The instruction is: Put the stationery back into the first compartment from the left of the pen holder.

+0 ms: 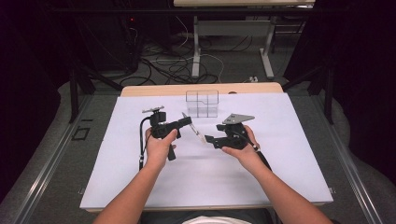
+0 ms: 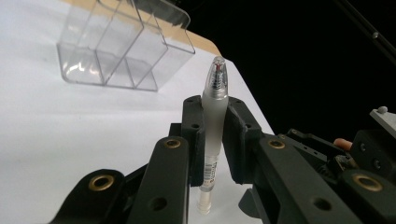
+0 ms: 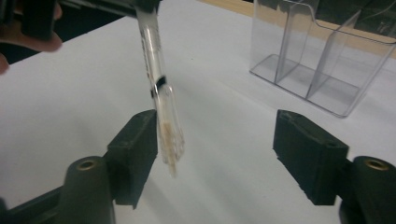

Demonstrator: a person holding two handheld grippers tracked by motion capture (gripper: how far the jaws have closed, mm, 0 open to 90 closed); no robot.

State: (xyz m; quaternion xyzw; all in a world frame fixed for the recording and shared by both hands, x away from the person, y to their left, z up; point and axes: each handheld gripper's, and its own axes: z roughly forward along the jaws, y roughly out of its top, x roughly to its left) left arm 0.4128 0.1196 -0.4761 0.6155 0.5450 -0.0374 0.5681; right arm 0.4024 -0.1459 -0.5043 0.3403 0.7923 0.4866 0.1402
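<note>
Pen [image 1: 193, 127] slants above the white sheet [image 1: 280, 154] from the high view, clamped in the left gripper [image 1: 187, 122], its free end near the right gripper [image 1: 208, 139]; a clear organizer [image 1: 202, 103] stands behind. From the left gripper view, the jaws pinch the pen's [image 2: 213, 135] frosted barrel, clear tip pointing up. From the right gripper view, the jaws stand apart, the pen's [image 3: 163, 102] end just beside one pad, not pressed

left gripper [image 2: 215, 135] clamped on a frosted clear pen [image 2: 213, 126], standing upright between the black jaws, tip up. behind, a clear divided organizer [image 2: 123, 46] on the white table sheet [image 2: 70, 130]. at right, part of the other gripper [image 2: 359, 158].
</note>
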